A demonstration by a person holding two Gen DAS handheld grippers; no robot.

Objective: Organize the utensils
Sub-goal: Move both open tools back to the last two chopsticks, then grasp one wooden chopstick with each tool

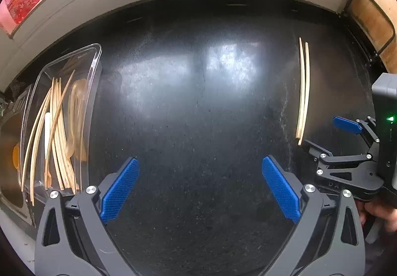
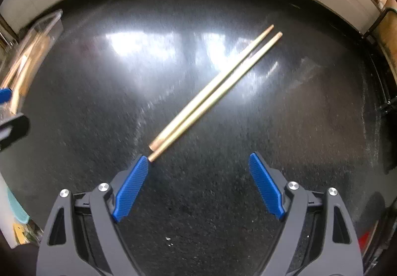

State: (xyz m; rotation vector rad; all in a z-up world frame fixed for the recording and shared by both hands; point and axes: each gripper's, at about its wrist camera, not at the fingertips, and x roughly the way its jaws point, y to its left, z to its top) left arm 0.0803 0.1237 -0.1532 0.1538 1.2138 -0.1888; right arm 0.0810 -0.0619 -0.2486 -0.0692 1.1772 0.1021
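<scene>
Two wooden chopsticks (image 2: pixel 213 92) lie side by side on the black countertop (image 2: pixel 99 127), slanting from near my right gripper's left fingertip up to the right. My right gripper (image 2: pixel 198 164) is open just below their near ends, nothing between its blue pads. The same pair of chopsticks (image 1: pixel 303 87) shows at the right in the left wrist view, with the right gripper (image 1: pixel 322 137) at their near end. My left gripper (image 1: pixel 199 169) stands open over bare countertop. A clear plastic tray (image 1: pixel 95 57) at the left holds several wooden chopsticks and spoons.
A pale wall runs behind the countertop (image 1: pixel 198 102). A metal sink (image 1: pixel 10 151) lies left of the tray. A wooden board in a black frame (image 1: pixel 372 25) stands at the back right. A hand (image 1: pixel 379 211) holds the right gripper's handle.
</scene>
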